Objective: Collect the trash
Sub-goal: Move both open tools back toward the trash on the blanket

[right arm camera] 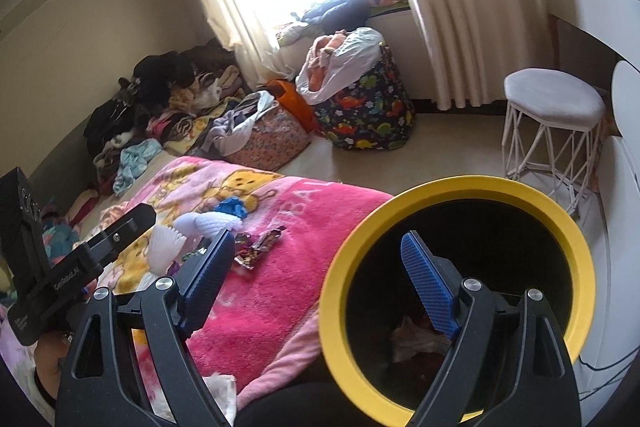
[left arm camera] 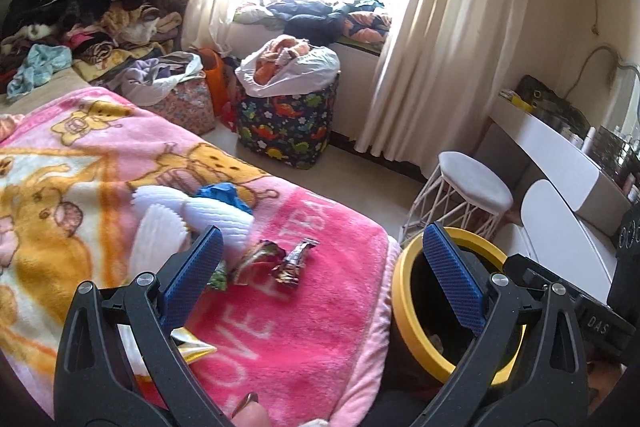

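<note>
Left tool (left arm camera: 320, 259): hanging wide open over the pink blanket (left arm camera: 304, 327), gripping nothing; its left pad is sitting beside the wrappers, its right pad is showing over the bin's mouth.

Right tool (right arm camera: 318, 255): also standing wide open and empty, its right pad lying over the dark inside of the bin (right arm camera: 560, 223), its left pad over the blanket edge.

Candy wrappers (left arm camera: 294, 263): two or three crumpled foil pieces lying on the blanket, just beside the left tool's left pad; in the right wrist view they are showing at 10 o'clock from the bin.

Gold foil piece (left arm camera: 192, 345): lying on the blanket under the left tool's left arm, at 7 o'clock from the wrappers.

White paper cups (left arm camera: 160, 231): pleated, lying on the blanket at 9 o'clock from the wrappers, touching a blue crumpled item (left arm camera: 222, 197).

Bin: black with a yellow rim, standing against the bed's edge at 3 o'clock from the wrappers; some pale crumpled trash (right arm camera: 416, 341) is lying at its bottom.

White stool (right arm camera: 554, 99): standing on the floor at 1 o'clock from the bin.

Dinosaur-print basket (left arm camera: 286, 123): standing on the floor by the curtain (left arm camera: 432, 39), holding a white bag of clothes.
</note>
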The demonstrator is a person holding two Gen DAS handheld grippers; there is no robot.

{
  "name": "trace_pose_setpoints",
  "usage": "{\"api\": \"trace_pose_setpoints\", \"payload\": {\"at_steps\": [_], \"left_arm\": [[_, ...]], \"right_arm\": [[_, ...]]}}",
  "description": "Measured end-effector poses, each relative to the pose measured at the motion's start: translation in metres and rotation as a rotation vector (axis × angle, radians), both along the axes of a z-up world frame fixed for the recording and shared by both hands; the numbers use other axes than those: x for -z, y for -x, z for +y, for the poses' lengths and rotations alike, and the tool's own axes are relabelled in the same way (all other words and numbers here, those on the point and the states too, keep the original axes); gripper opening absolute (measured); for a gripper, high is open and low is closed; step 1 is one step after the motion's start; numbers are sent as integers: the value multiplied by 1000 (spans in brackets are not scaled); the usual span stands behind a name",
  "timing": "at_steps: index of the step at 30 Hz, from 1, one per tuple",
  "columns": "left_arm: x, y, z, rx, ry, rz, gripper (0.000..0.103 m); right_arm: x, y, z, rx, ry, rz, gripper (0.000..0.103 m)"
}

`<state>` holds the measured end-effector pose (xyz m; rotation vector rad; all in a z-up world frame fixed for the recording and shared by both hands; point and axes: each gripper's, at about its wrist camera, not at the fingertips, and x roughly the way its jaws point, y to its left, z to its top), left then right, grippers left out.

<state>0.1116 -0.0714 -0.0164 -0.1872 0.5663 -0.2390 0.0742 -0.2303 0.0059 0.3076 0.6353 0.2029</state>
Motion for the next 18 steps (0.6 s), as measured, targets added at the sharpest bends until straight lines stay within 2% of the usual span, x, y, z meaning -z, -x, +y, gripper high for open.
{"api": "trace_pose_setpoints", "payload": {"at_steps": [18], "left_arm": [[8,3,61,-131,3,24,92]], "right_arm": [[-3,-24,50,-148,34,8,82]]}}
